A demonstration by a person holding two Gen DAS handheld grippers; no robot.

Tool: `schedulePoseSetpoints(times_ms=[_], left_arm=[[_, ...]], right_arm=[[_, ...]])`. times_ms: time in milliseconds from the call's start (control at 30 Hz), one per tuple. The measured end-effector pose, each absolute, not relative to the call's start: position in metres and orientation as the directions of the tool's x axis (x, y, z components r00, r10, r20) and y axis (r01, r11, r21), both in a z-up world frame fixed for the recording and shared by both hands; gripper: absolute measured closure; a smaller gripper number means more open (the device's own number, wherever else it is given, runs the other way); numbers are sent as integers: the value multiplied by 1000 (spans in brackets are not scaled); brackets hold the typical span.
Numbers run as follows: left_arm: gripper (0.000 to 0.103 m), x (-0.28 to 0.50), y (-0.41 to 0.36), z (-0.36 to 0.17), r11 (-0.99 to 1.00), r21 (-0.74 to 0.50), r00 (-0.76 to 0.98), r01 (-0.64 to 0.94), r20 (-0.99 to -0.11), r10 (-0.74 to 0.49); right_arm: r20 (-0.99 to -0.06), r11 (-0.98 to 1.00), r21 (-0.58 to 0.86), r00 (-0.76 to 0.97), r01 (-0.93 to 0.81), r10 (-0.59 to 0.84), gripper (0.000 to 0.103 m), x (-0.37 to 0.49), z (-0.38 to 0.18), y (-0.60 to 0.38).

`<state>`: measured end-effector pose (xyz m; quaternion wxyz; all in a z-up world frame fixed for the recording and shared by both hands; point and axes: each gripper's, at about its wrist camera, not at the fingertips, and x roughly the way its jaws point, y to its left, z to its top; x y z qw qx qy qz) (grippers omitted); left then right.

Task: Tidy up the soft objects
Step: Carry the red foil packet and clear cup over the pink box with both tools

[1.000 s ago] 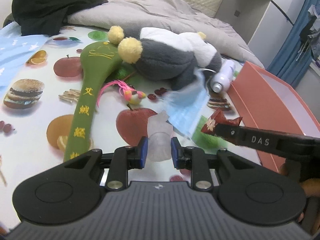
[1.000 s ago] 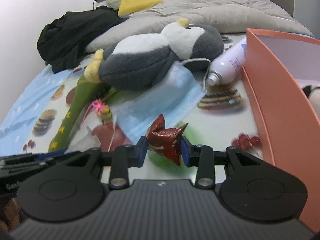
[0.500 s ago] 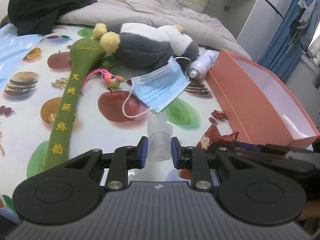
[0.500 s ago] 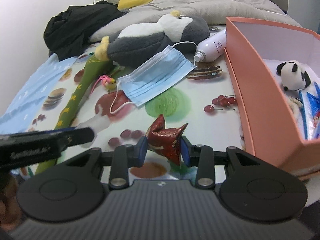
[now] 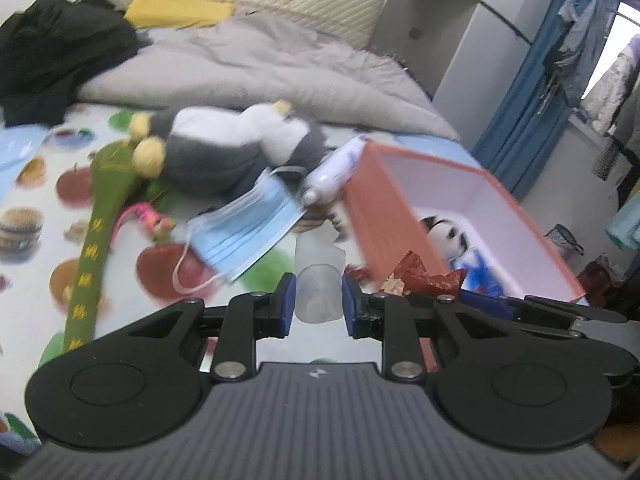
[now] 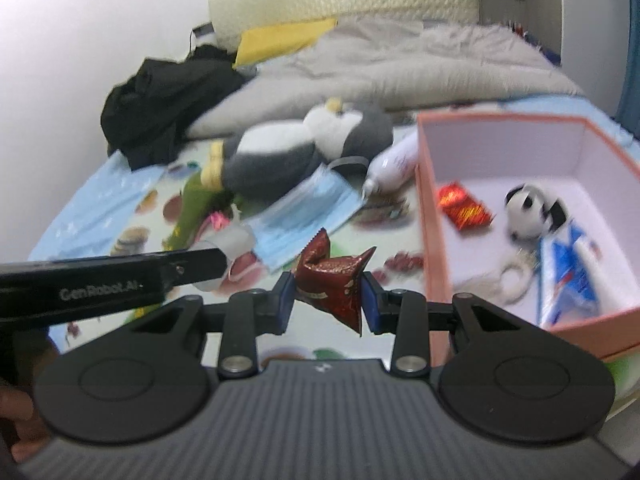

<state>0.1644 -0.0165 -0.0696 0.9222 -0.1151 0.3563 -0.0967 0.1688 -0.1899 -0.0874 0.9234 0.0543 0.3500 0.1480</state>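
The left gripper [image 5: 319, 300] has its fingers closed on a small translucent plastic cup [image 5: 318, 280], which is held off the bed [image 5: 36, 288] above the fruit-and-burger printed sheet. The right gripper [image 6: 328, 294] has its fingers pressed on either side of a crumpled dark red foil packet [image 6: 334, 276], also lifted clear of the sheet. In the right wrist view the left gripper reaches in from the left edge with the cup at its tip, just beside the packet. To the right stands an open orange box [image 6: 436, 232] with a pale inside; in it lie a small panda plush [image 6: 528, 212], a flat red packet [image 6: 464, 208], a blue and white pouch [image 6: 568, 276] and a loop of white cord [image 6: 504, 280]. On the sheet lie a blue face mask [image 5: 244, 236], a grey and white penguin plush [image 5: 228, 152], a long green fabric piece with yellow characters [image 5: 100, 216], and a white spray can [image 5: 332, 172] touching the box's outer wall. A grey blanket [image 5: 256, 64] and dark clothes [image 5: 52, 52] are heaped farther back.
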Motion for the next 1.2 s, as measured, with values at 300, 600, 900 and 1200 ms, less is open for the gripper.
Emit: schedulePoseSetpoints(times_ms=[300,600,900,1200], left_arm=[[74,186,-70,-2,939,-282,749,198,-574,-330],[74,224,-123,32,919,-275,744,284,-541,-392],[74,271,-172,12,909,-258,693,326,-589,-416],[73,320,-210,-49,904,-241,569,352,-712,-411]], right_arm=[[-544,962,207,796,-178,265,64,176,-25,-232],[-496,973,209,847,-99,192,64,191,3,-285],[-542,976,217,833,10,111,64,219,-11,-339],[-685,968,217,727,129,57,64,250,-67,-376]])
